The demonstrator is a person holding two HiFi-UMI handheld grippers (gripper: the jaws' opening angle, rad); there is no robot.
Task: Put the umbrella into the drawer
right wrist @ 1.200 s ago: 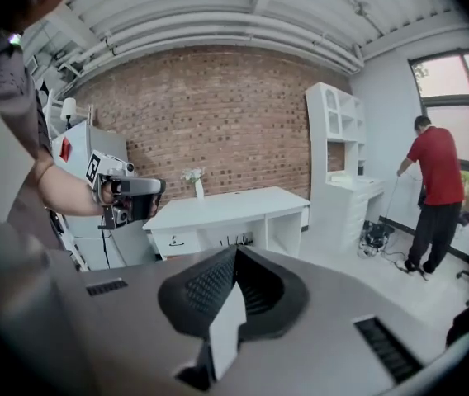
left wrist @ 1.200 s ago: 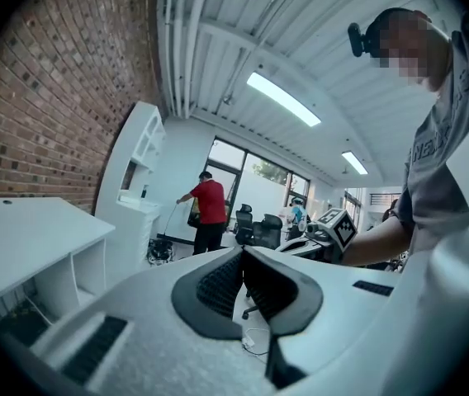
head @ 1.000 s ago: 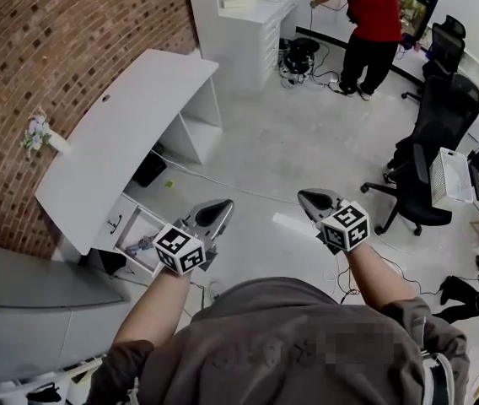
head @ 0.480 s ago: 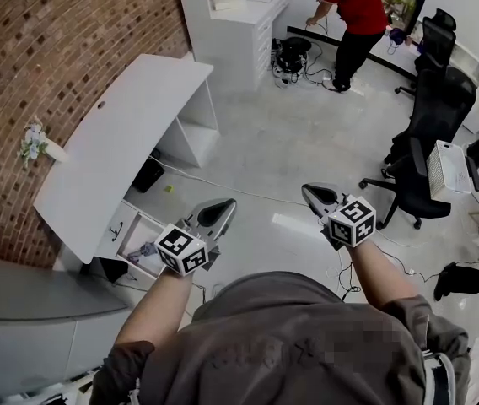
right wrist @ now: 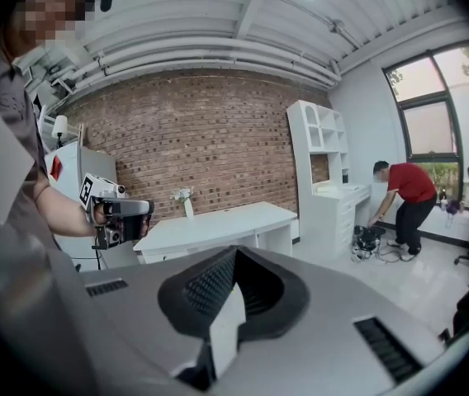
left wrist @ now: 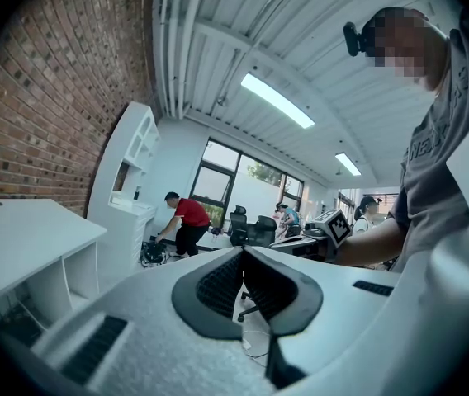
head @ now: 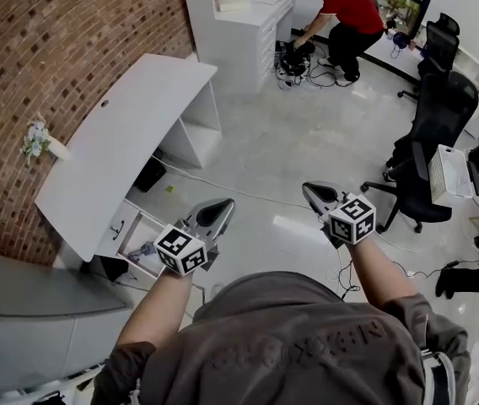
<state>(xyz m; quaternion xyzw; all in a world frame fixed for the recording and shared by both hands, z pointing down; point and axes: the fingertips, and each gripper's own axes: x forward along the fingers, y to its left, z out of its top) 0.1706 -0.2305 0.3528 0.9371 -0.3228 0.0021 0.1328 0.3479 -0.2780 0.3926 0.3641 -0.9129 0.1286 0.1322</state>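
Since a moment ago the person in the red shirt [head: 345, 11] has bent lower over the tangle of cables by the white cabinet [head: 252, 15], while both arms hold much the same place above the grey floor. The left tongs [head: 223, 205] are narrow, their tips together with nothing between them, and the right tongs [head: 311, 191] are likewise closed and empty. Each carries a cube of black-and-white square markers. They bear no words, and the print on the grey shirt is too blurred to read. Only the head view shows the drawer [head: 130, 226]. It stands open under the near end of the white table [head: 121, 133], left of the left tongs, and a small pale bundle [head: 144, 249] lies in it. Whether that is the umbrella cannot be told at this size. The left gripper view shows the closed left tongs [left wrist: 241, 252], ceiling lights, tall windows and the other cube [left wrist: 333, 225]. The right gripper view shows the closed right tongs [right wrist: 234, 250], the brick wall [right wrist: 218, 130], the flowers [right wrist: 185, 196] on the table and the left tongs [right wrist: 119, 213] held level.
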